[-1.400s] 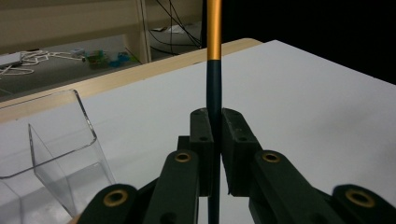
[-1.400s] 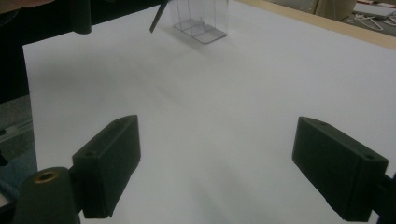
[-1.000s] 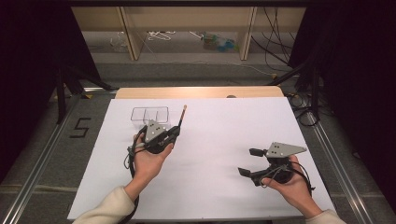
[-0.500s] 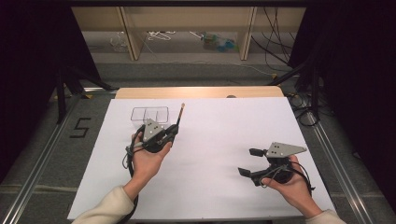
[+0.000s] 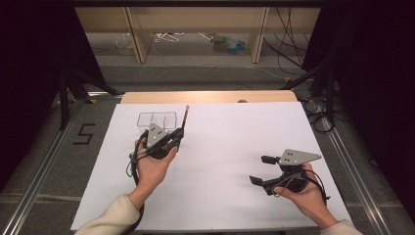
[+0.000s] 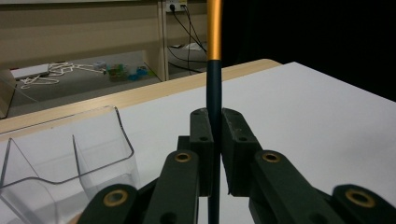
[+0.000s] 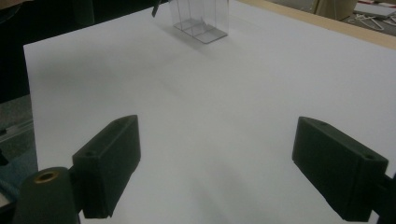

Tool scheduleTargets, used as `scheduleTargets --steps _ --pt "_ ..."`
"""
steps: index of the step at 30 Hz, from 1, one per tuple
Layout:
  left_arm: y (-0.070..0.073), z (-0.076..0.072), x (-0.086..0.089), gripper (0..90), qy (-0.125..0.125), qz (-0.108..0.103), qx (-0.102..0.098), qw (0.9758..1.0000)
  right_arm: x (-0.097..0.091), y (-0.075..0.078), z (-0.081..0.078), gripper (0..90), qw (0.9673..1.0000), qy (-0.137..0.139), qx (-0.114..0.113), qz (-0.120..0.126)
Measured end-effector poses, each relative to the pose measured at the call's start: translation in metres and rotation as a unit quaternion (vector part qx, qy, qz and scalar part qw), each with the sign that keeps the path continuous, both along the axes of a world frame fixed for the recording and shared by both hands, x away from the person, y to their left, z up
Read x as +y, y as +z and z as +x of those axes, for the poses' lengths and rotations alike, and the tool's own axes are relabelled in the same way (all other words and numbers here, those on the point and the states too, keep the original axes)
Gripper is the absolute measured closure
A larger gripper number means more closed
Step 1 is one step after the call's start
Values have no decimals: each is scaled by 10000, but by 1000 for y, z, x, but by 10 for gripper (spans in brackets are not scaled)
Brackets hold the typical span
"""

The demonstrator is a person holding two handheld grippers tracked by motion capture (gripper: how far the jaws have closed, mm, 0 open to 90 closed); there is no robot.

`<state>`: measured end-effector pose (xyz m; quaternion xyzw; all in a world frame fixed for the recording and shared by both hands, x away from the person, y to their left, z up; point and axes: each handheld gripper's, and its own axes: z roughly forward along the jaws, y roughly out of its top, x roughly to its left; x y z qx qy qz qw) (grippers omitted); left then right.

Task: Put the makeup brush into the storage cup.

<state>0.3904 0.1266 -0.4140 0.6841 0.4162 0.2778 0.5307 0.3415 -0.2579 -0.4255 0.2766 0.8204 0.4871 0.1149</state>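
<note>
My left tool [image 5: 172, 140] sat left of centre in the high view, its jaws clamped on a thin dark pen [image 5: 184, 120] with an orange end. The pen's shaft ran up and slightly right from the jaws, its orange tip ending near the far edge of the white surface [image 5: 230, 147]. In the left gripper view my left tool [image 6: 214, 140] pinched the pen [image 6: 214, 84] between both pads, the dark shaft rising straight up the middle of the frame and turning orange near the top edge.

A clear plastic holder [image 5: 157, 119] with compartments stood just up and left of my left tool, close to the pen but apart from it. It showed at the lower left of the left gripper view [image 6: 70, 158] and at the top centre of the right gripper view [image 7: 200, 21].

My right tool [image 5: 263, 170] hung at the lower right of the high view, jaws spread wide with nothing between them. In its own view, my right tool [image 7: 233, 172] framed only bare white surface [image 7: 224, 107].
</note>
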Motion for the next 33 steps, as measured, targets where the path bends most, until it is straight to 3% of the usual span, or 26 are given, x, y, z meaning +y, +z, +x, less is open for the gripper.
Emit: scheduleTargets --steps 15,33 --pt "4 3 11 833 271 -59 -174 9995 0 0 0 161 10000 7 -7 -2" --pt "6 6 18 833 540 -131 -230 9982 1 -1 1 161 10000 45 -45 51"
